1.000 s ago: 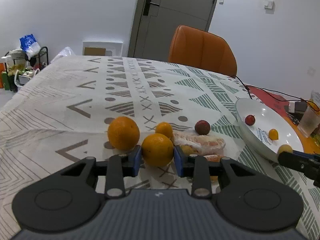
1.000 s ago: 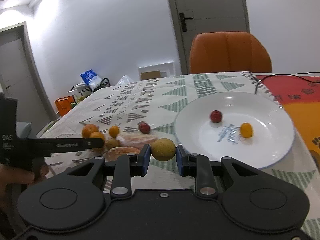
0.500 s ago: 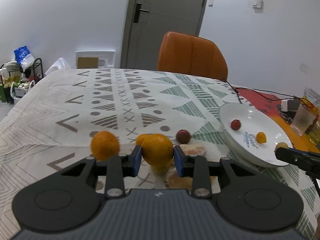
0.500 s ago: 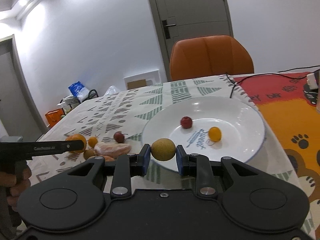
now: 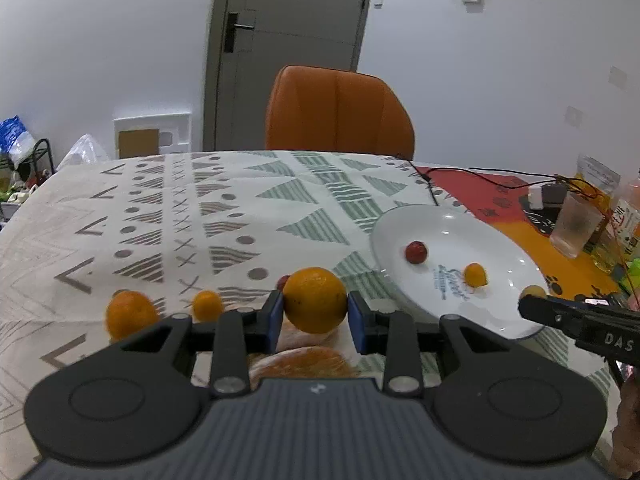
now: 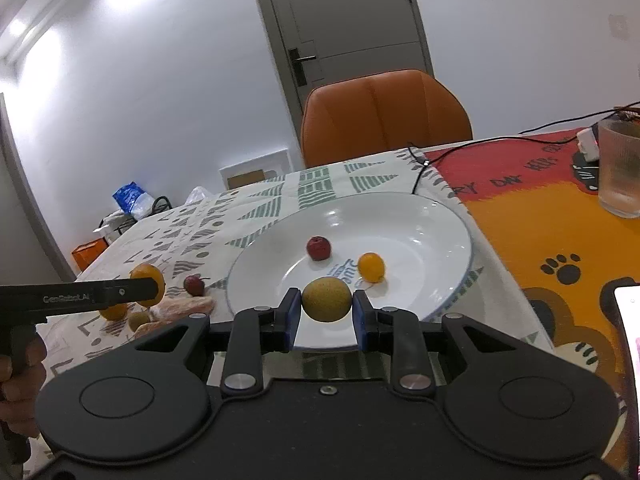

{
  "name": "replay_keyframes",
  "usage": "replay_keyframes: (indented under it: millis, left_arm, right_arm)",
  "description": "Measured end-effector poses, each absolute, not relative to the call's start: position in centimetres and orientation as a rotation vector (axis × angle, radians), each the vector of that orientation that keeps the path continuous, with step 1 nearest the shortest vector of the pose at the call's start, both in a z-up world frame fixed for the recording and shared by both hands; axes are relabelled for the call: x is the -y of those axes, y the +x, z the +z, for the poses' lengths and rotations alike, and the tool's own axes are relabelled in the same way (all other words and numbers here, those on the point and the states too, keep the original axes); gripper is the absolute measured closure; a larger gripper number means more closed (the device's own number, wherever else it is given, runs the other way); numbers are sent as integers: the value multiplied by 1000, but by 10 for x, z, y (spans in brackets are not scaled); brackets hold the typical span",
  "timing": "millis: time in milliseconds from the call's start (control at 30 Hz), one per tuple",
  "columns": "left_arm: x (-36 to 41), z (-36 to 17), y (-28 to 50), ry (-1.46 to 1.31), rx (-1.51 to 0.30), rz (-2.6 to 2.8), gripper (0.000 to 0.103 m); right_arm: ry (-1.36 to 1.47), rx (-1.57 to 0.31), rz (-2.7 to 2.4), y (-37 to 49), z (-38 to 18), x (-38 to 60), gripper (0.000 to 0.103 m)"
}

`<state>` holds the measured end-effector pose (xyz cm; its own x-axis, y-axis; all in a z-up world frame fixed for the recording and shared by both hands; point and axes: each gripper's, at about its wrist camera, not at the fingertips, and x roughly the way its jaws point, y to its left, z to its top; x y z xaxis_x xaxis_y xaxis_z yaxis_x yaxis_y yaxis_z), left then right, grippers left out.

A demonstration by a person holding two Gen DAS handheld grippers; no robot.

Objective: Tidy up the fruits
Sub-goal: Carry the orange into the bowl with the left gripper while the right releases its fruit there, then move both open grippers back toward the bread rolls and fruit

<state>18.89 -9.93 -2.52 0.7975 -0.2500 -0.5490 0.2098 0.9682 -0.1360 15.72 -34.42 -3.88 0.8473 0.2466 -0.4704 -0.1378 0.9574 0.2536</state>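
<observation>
My left gripper [image 5: 316,322] is shut on an orange [image 5: 315,300], held above the patterned tablecloth left of the white plate [image 5: 492,236]. My right gripper [image 6: 326,316] is shut on a small yellow-brown fruit [image 6: 327,299], held over the near edge of the white plate [image 6: 436,216]. In the plate lie a small red fruit [image 6: 319,248] and a small orange fruit [image 6: 371,267]. On the cloth remain another orange [image 5: 130,314], a small orange fruit [image 5: 207,305] and a dark red fruit [image 6: 194,285]. The left gripper shows in the right wrist view as a black bar [image 6: 80,296].
A bagged peeled fruit [image 5: 304,362] lies on the cloth under my left gripper. An orange chair [image 5: 340,112] stands at the far side. A glass [image 6: 620,168], cables [image 5: 488,178] and bottles sit on the red and orange mat to the right. A phone edge [image 6: 630,344] shows at right.
Both grippers have moved right toward the plate with their fruits. The orange rose off the cloth, and the yellow-brown fruit now hangs over the plate's near rim.
</observation>
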Motion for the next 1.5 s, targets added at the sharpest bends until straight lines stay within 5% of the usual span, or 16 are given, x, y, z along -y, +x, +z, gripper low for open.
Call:
replay_keyframes:
  millis: [1100,1167,1233,1500]
  left_arm:
    - [181,-6,205,32,-546,-420,69]
    - [182,-4,203,36,-529,-423,61]
    - [182,-3,203,53,-523,-403,41]
    - [157,-5,198,46,-508,-329,21]
  right_arm:
    - [273,-497,182,147,-45,368,71]
    - [272,-497,183,147,-45,367,70]
    - [271,-497,184,147,-45,367,67]
    - [266,-496,201,146,-45,361,56]
